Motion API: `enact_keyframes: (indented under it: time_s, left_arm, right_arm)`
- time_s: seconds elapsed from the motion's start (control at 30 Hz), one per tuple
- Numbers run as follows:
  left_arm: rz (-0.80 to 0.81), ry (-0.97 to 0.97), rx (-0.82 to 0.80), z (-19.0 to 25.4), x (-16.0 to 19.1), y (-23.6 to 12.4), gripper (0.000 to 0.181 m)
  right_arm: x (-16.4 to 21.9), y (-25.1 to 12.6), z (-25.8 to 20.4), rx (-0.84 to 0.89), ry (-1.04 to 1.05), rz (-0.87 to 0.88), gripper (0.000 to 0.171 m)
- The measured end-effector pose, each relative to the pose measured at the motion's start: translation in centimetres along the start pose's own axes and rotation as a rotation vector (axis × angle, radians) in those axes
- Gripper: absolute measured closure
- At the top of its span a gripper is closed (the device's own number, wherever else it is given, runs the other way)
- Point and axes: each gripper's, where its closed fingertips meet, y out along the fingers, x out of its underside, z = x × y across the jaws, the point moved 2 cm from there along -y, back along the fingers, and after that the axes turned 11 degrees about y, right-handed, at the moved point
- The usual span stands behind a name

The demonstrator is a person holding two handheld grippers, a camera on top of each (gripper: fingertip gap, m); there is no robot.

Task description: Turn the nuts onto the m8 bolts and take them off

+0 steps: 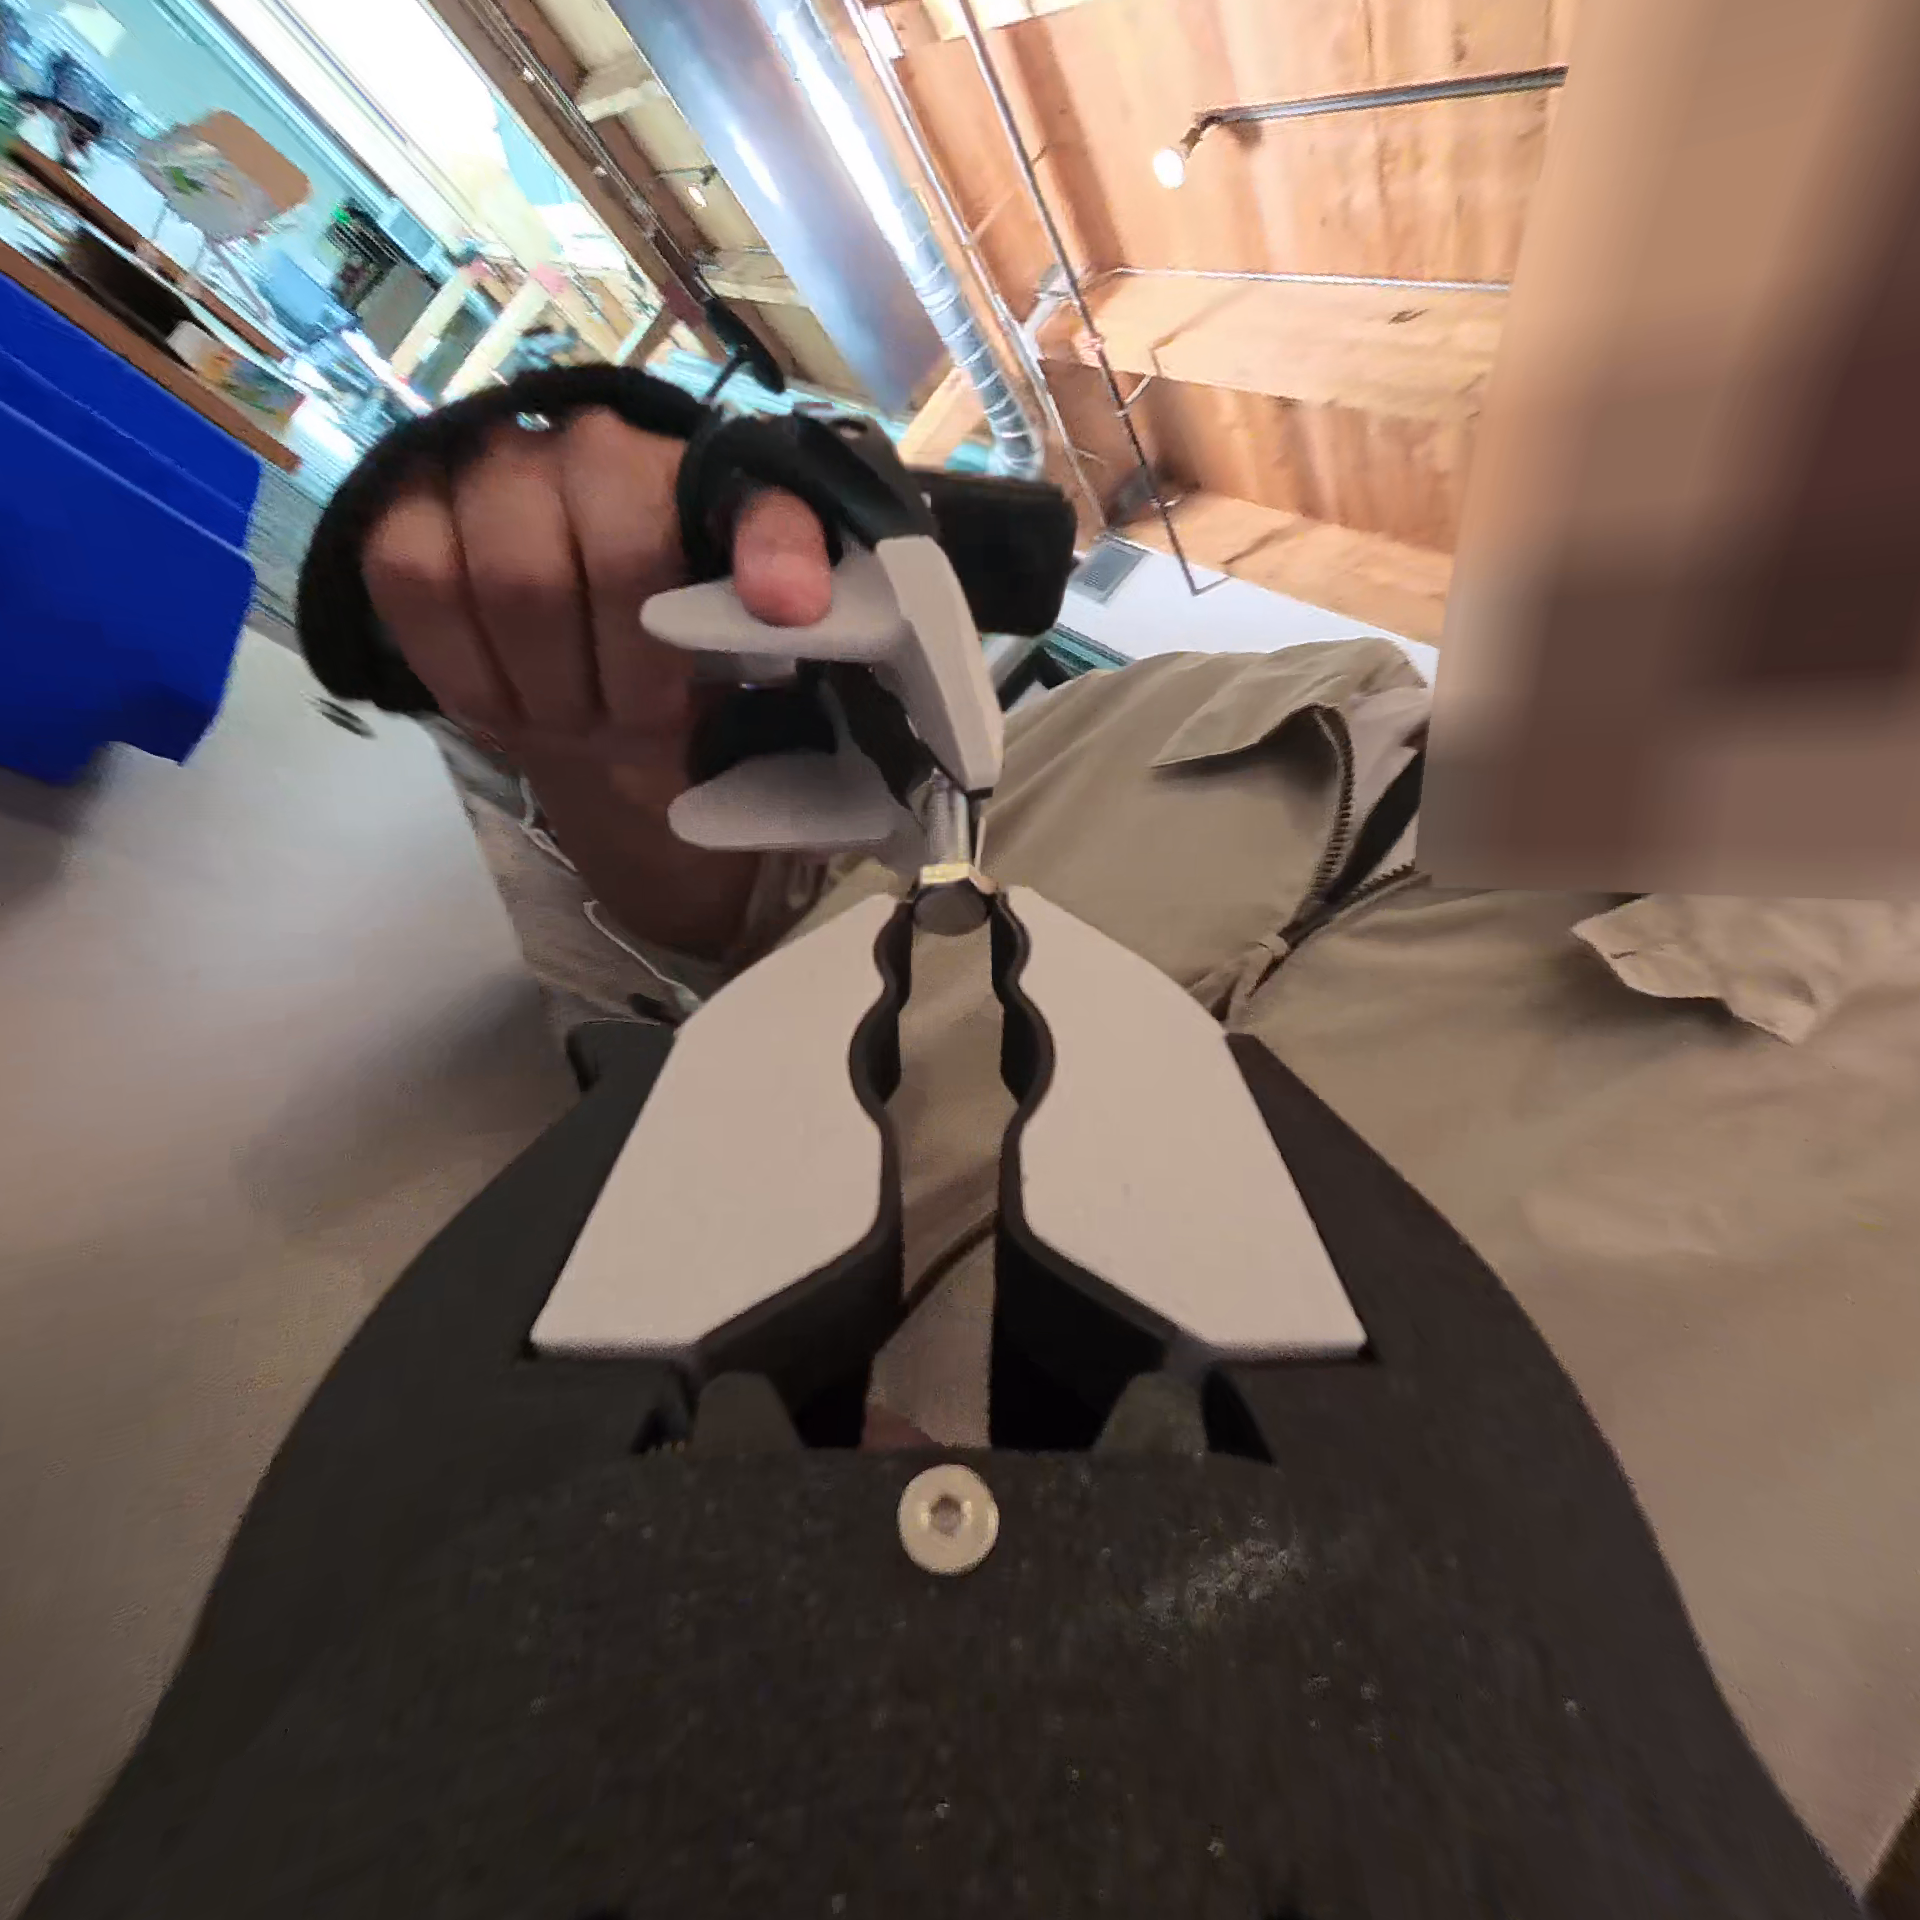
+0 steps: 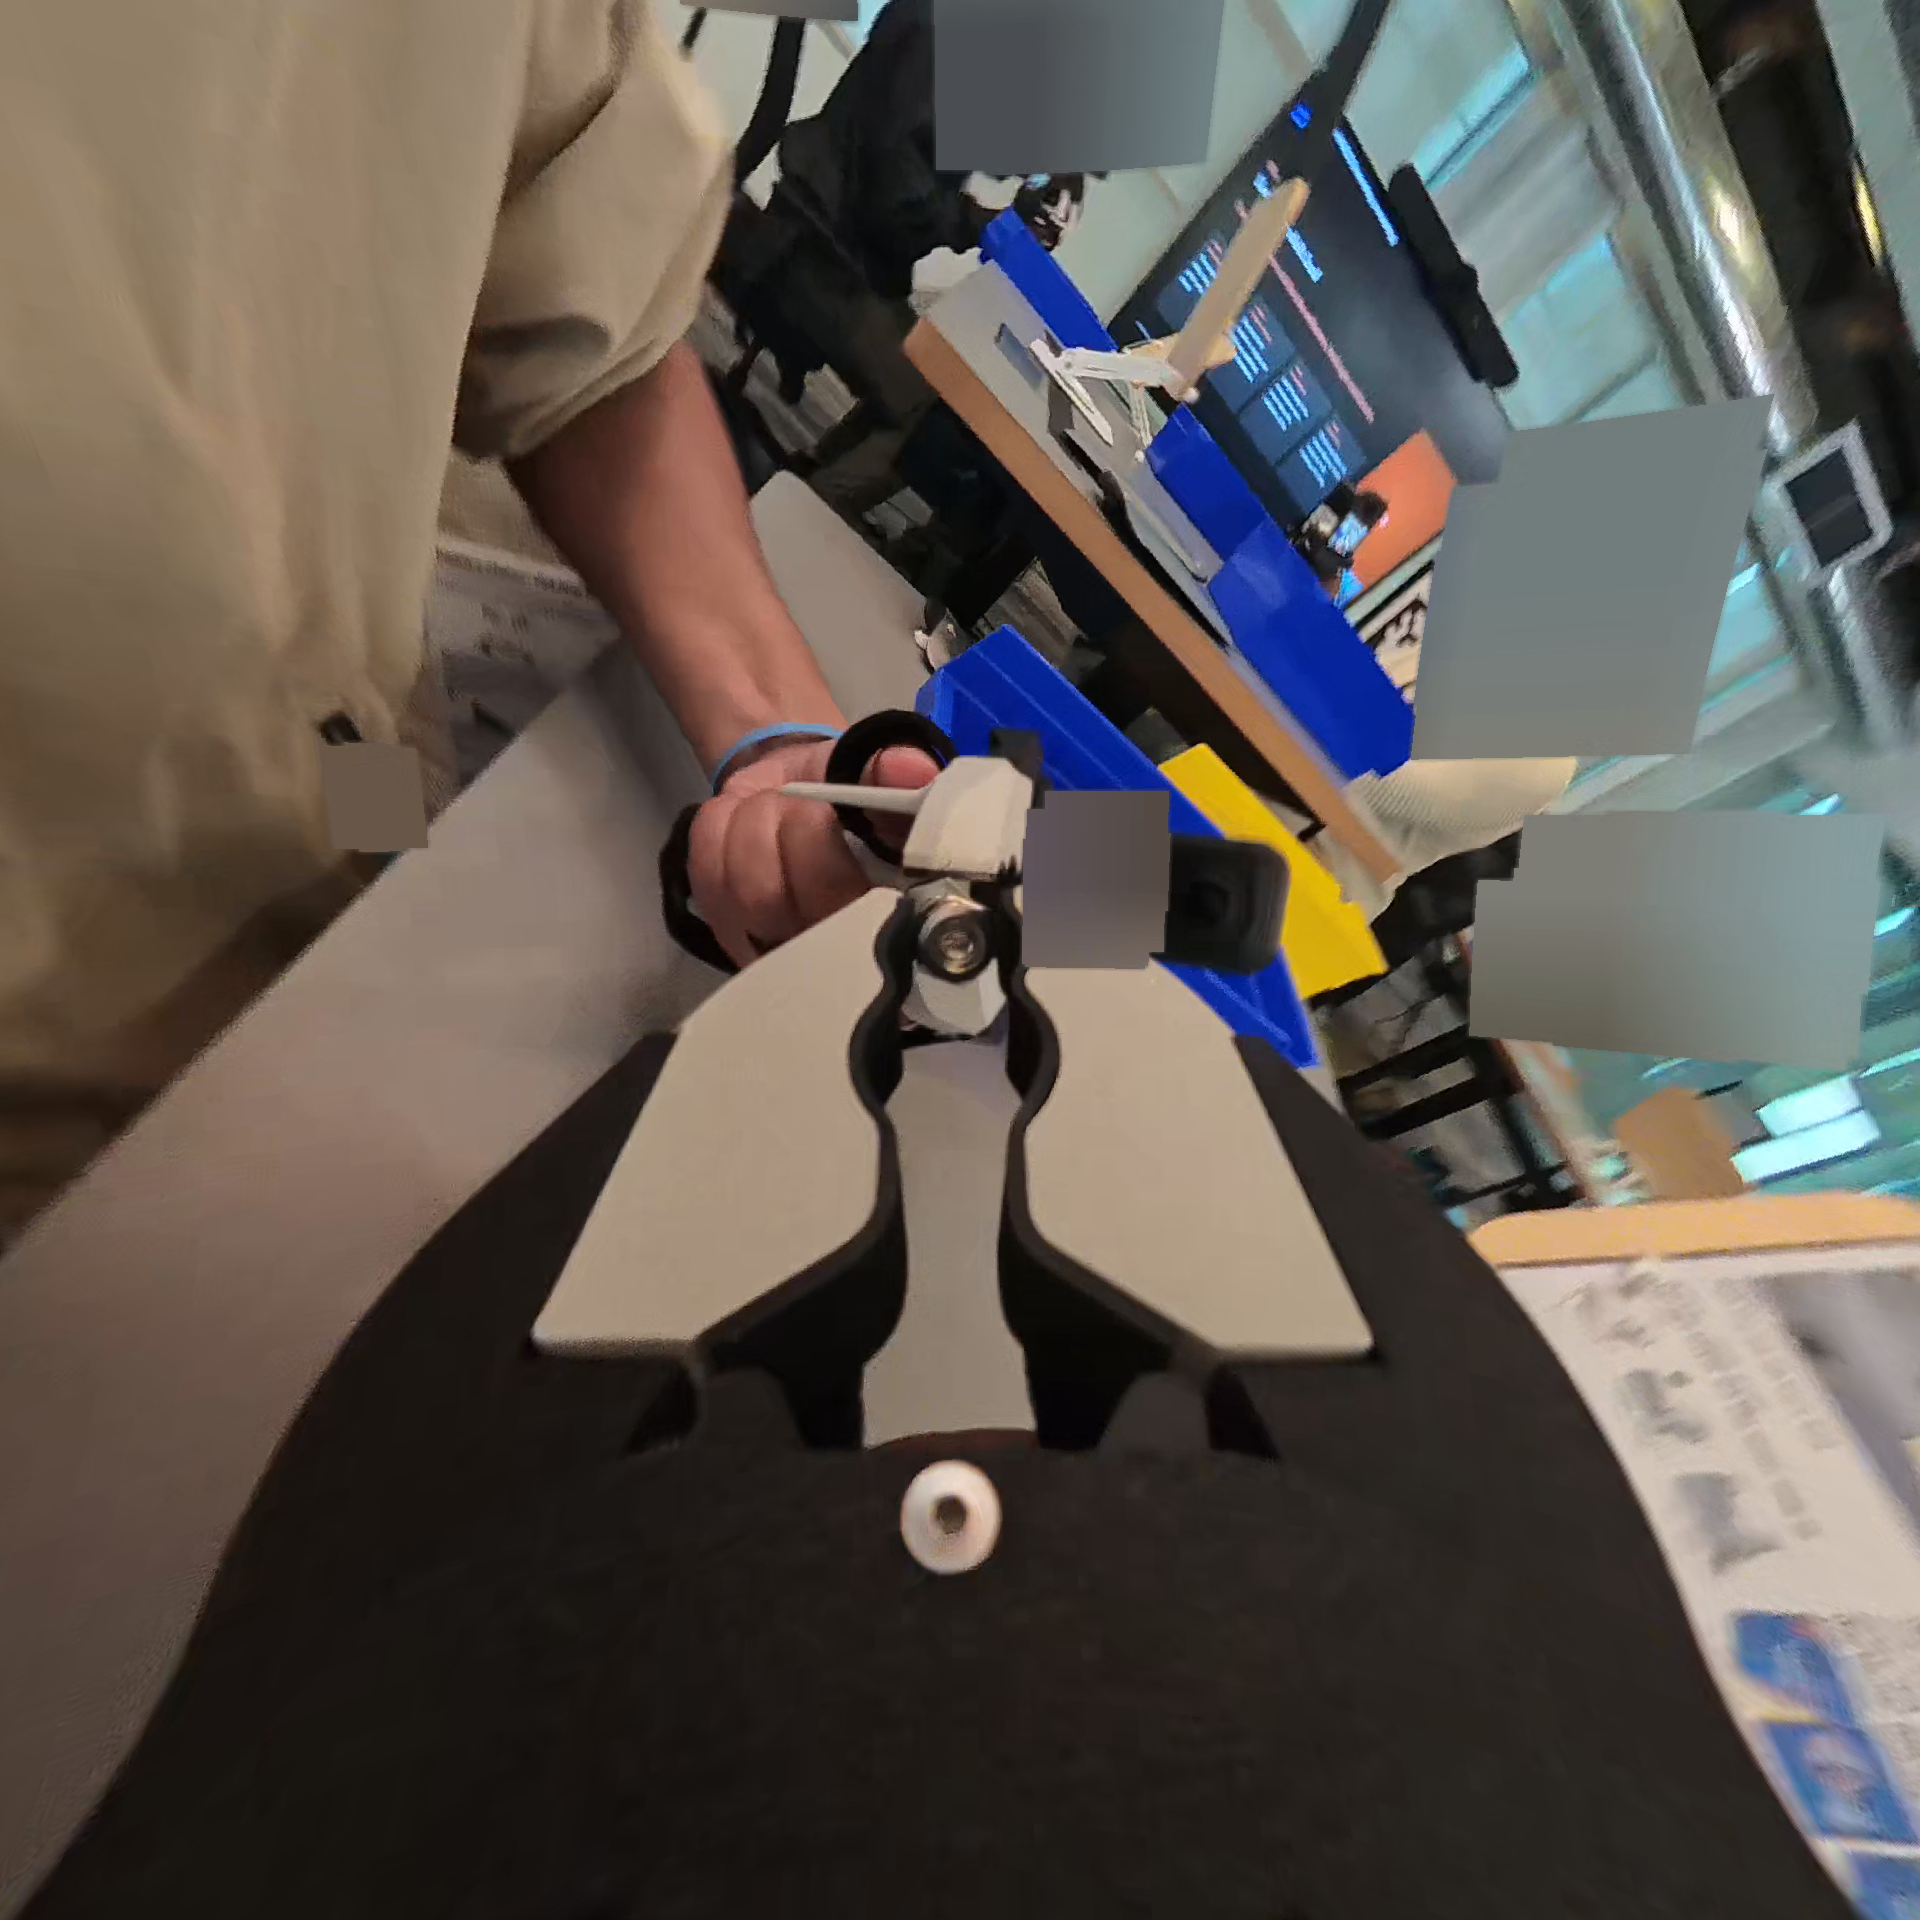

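Closely, from the tips outward —

Left gripper (image 1: 948, 906): jaws drawn narrow, tips clamped on the flat round head end of the bolt (image 1: 940, 831).

Right gripper (image 2: 948, 940): jaws narrow, tips pinching a silvery hex piece, apparently the nut (image 2: 951, 945), seen face-on with a dark hole at its middle.

Bolt look: bright silver metal, short, with a threaded shank visible in the left wrist view between the two sets of tips; a hex-shaped collar sits just above the left tips.

Bolt place: held in the air between the two grippers, above the pale table (image 1: 208, 987), close in front of the person's beige shirt (image 1: 1455, 1091).

Bolt axis: long axis runs from one pair of tips to the other, nearly straight along each camera's line of sight; in the left wrist view it leans slightly up and to the right, away from the lens.

Right hand (image 1: 540, 603): wrapped round the right gripper's handle, black strap over the knuckles, one fingertip resting on a grey trigger paddle.

Left hand (image 2: 769, 852): gripping the left gripper, blue band at the wrist.

Surroundings: blue bins (image 2: 1091, 748) and a yellow bin (image 2: 1288, 894) at the far edge of the table; a dark screen (image 2: 1320, 343) behind; wooden ceiling boards and a silver duct (image 1: 810, 187) overhead.
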Motion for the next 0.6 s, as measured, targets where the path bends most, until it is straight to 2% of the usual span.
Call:
enact_keyframes:
  time_s: [0.07,0.27,0.33,0.4,0.5,0.6]
  left_arm:
    - [-0.016,-0.003,-0.004,-0.1,0.5,0.0,0.167]
    - [-0.062,0.088,-0.122,-1.1,-0.1,-0.1,0.167]
    - [-0.085,0.142,-0.17,-1.4,-0.2,-0.2,0.167]
    - [-0.117,0.208,-0.231,-1.7,-0.6,-0.3,0.167]
    - [-0.154,0.33,-0.338,-2.0,-1.2,-0.6,0.167]
    - [-0.281,0.518,-0.523,-3.0,-1.0,-1.4,0.167]
  right_arm:
    - [0.2,0.0,-0.3,-0.019,-0.071,-0.04,0.156]
    - [1.3,-0.5,0.2,0.011,0.066,-0.041,0.154]
    - [1.7,-0.4,0.4,0.033,0.127,-0.058,0.133]
    - [2.3,-0.5,0.5,0.047,0.215,-0.065,0.114]
    - [3.4,-1.2,0.6,0.086,0.401,-0.051,0.112]
    - [4.5,-1.6,0.7,0.089,0.757,-0.017,0.113]
